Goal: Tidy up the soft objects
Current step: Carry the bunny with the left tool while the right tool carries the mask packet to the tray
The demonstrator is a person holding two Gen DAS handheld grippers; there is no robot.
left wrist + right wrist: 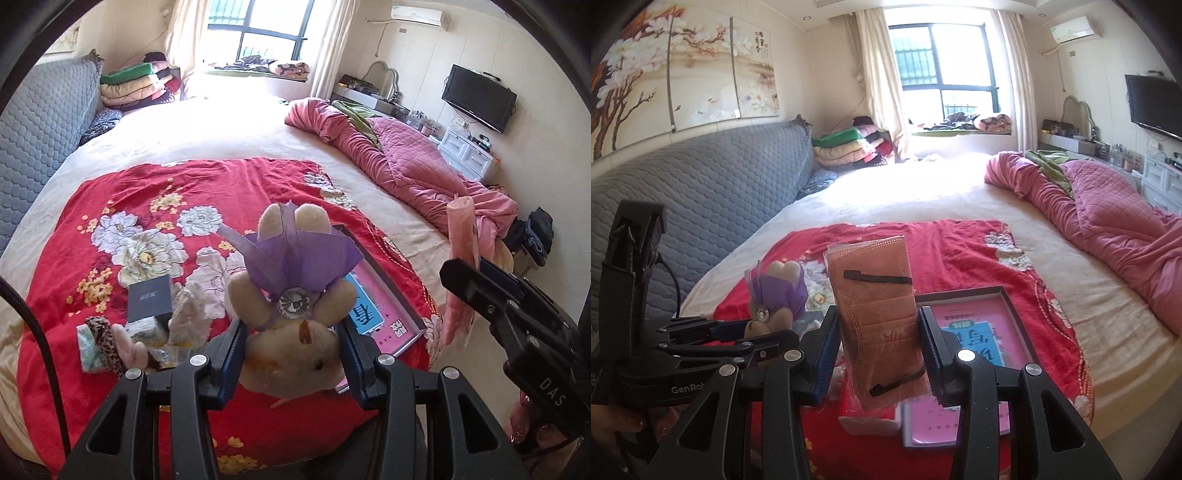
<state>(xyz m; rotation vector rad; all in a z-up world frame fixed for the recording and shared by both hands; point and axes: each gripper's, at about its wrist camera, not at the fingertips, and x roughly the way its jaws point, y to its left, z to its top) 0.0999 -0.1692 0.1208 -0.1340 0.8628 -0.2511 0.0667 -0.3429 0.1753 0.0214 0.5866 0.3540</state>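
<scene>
My left gripper (291, 332) is shut on a beige plush toy (291, 347) with a purple ribbon dress, held upside down above the red floral blanket (184, 199). The toy also shows in the right wrist view (775, 295), left of centre. My right gripper (879, 332) is shut on an orange face-mask pack (879, 314) in clear wrap, held upright. That pack shows at the right of the left wrist view (460, 258). Below both lies an open dark box (1008, 306) with a pink booklet inside.
On the blanket at the left lie a small dark box (149, 297), tissue packs (88, 347), a leopard-print item (105, 339) and a pale plush piece (190, 314). A pink quilt (406, 162) is bunched at the right. A grey headboard (701, 192) runs along the left.
</scene>
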